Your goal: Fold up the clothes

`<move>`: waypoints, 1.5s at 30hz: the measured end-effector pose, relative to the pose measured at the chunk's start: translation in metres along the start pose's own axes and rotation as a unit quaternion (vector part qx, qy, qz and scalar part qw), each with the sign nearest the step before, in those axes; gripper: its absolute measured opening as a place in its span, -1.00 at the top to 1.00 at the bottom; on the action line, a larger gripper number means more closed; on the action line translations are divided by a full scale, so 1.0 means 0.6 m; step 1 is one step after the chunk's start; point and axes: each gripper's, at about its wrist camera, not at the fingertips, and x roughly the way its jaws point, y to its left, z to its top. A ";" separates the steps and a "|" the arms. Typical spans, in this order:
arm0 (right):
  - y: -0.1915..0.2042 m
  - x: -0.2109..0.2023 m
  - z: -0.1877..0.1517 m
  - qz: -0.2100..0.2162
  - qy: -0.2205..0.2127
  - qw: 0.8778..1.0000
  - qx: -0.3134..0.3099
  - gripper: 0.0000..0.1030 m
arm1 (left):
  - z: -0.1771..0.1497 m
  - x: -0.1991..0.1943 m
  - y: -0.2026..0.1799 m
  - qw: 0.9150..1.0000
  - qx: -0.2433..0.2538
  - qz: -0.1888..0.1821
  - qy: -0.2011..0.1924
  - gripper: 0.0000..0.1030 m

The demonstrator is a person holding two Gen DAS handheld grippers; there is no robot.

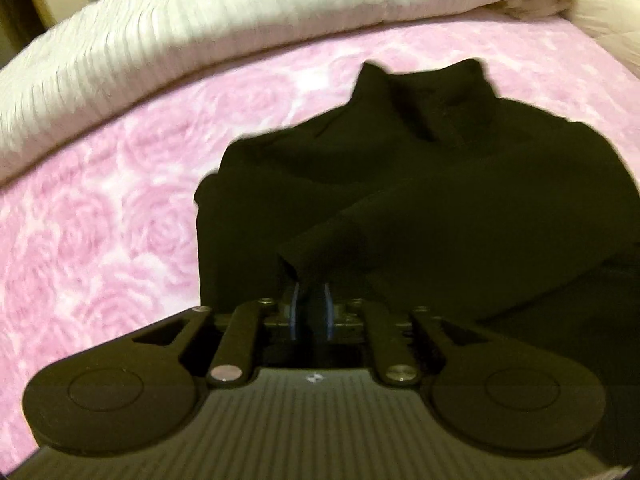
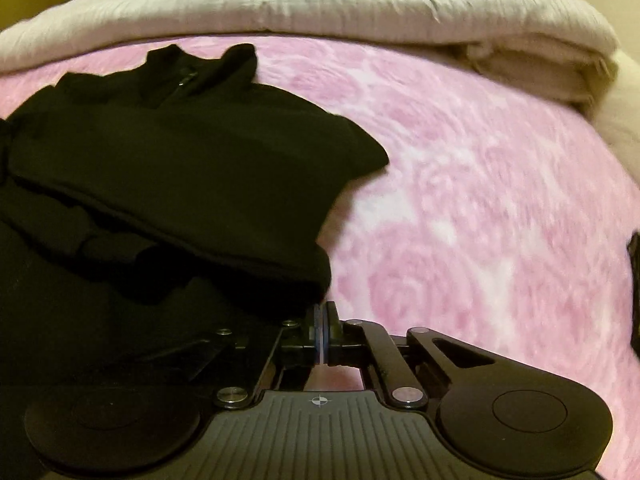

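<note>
A black collared garment [image 1: 400, 184] lies partly folded on the pink rose-patterned bedspread [image 1: 100, 220], its collar pointing away from me. My left gripper [image 1: 312, 280] is shut on the garment's near edge, and the cloth drapes over the fingertips. In the right wrist view the same garment [image 2: 180, 168] fills the left half, above the bedspread [image 2: 480, 220]. My right gripper [image 2: 322, 308] is shut on the garment's lower right hem corner, and the fold hangs over its tips.
A folded white textured blanket [image 1: 200, 32] lies along the far side of the bed; it also shows in the right wrist view [image 2: 320, 4]. A beige folded cloth [image 2: 540, 68] sits at the back right. A dark object [image 2: 634, 288] shows at the right edge.
</note>
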 end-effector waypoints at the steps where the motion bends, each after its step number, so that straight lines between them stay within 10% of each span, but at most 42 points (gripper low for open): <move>1: -0.002 -0.005 -0.002 0.002 0.001 1.000 0.002 0.99 | 0.009 -0.013 -0.010 1.000 0.014 -0.006 -0.008 0.59; 9: 0.012 -0.006 0.011 -0.012 -0.034 0.994 -0.099 0.30 | 0.161 0.040 -0.190 0.980 0.134 -0.139 -0.053 0.28; 21: 0.010 0.017 -0.003 0.033 -0.050 0.990 -0.125 0.85 | 0.374 0.260 -0.489 0.924 0.259 -0.280 0.031 0.19; 26: 0.008 0.011 -0.010 0.042 -0.053 0.991 -0.113 0.85 | 0.367 0.298 -0.558 0.881 0.356 -0.294 0.105 0.43; 27: 0.007 0.012 -0.011 0.044 -0.053 0.991 -0.111 0.85 | 0.360 0.300 -0.566 0.875 0.370 -0.293 0.114 0.79; 29: 0.002 0.012 -0.007 0.042 -0.055 0.992 -0.102 0.85 | 0.361 0.294 -0.568 0.876 0.364 -0.299 0.101 0.94; 34: -0.016 0.001 0.001 0.025 -0.065 0.996 -0.057 0.89 | 0.395 0.305 -0.509 0.939 0.203 -0.275 0.032 0.94; 45: -0.033 -0.005 -0.016 0.029 -0.021 0.999 0.006 0.95 | 0.404 0.272 -0.454 0.950 0.140 -0.277 -0.021 0.60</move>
